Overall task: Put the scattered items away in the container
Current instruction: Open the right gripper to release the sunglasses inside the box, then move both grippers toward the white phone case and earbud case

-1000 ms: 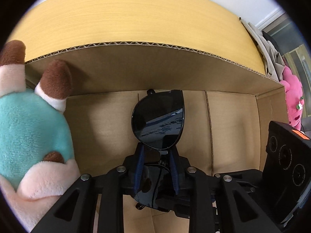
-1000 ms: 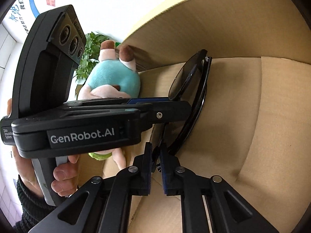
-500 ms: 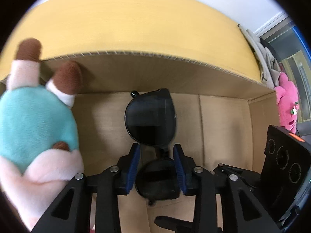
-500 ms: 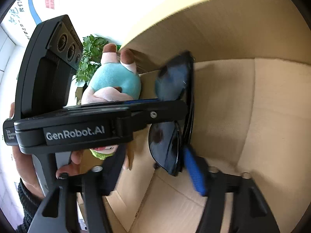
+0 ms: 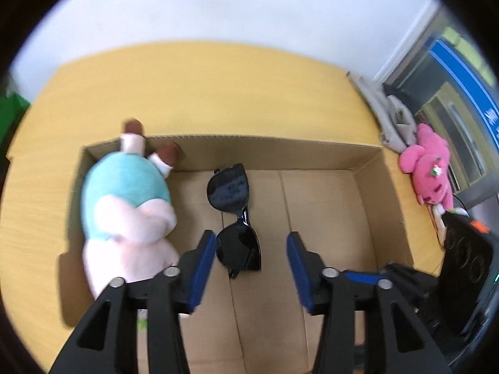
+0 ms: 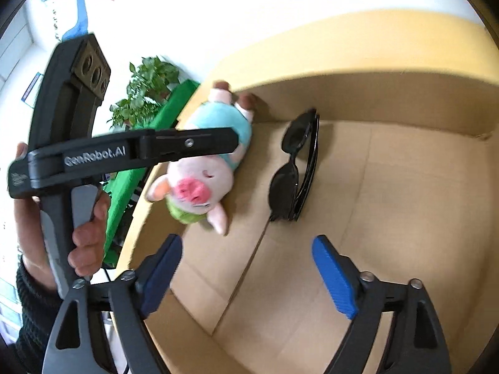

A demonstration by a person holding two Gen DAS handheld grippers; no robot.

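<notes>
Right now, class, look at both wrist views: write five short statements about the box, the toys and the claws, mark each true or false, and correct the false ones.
1. The sunglasses lie folded on the floor of the cardboard box. True.
2. The left claw is clamped on the sunglasses. False: its jaws are spread wide and hold nothing.
3. The pig plush in a teal outfit lies inside the box, against its wall. True.
4. The pink plush is in the box too. False: it lies outside, beyond the box's right wall.
5. The right claw holds the pig plush. False: it is open and empty.
</notes>
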